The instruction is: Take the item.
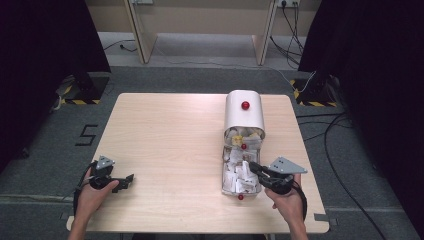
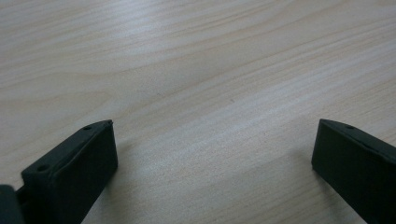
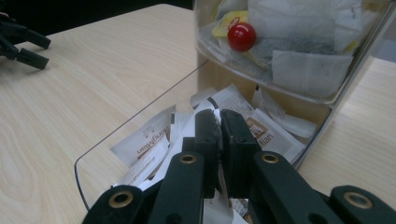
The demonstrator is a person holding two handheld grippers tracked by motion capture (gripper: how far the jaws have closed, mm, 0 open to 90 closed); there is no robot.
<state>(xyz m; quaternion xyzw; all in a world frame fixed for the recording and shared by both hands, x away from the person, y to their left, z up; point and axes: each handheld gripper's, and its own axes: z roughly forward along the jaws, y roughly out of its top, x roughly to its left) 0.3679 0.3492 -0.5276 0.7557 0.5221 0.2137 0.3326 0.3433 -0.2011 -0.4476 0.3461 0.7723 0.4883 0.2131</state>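
A beige rounded box (image 1: 244,117) with a red knob (image 1: 245,105) stands on the right half of the table. Two clear drawers stick out of its front, full of white tea sachets (image 1: 239,172). The lower drawer (image 3: 140,117) is pulled far out, and the upper one carries a red knob (image 3: 241,36). My right gripper (image 1: 253,166) (image 3: 220,115) hangs over the lower drawer, jaws pressed together with a thin white sachet (image 3: 217,200) showing between them. My left gripper (image 1: 129,179) (image 2: 215,126) rests open at the table's near left, with bare wood between its jaws.
The light wooden table (image 1: 170,135) has free room across its left and middle. Another red knob (image 1: 240,197) marks the lower drawer's front end, close to the near edge. Cables lie on the floor to the right (image 1: 330,135). The left gripper (image 3: 23,46) shows far off in the right gripper view.
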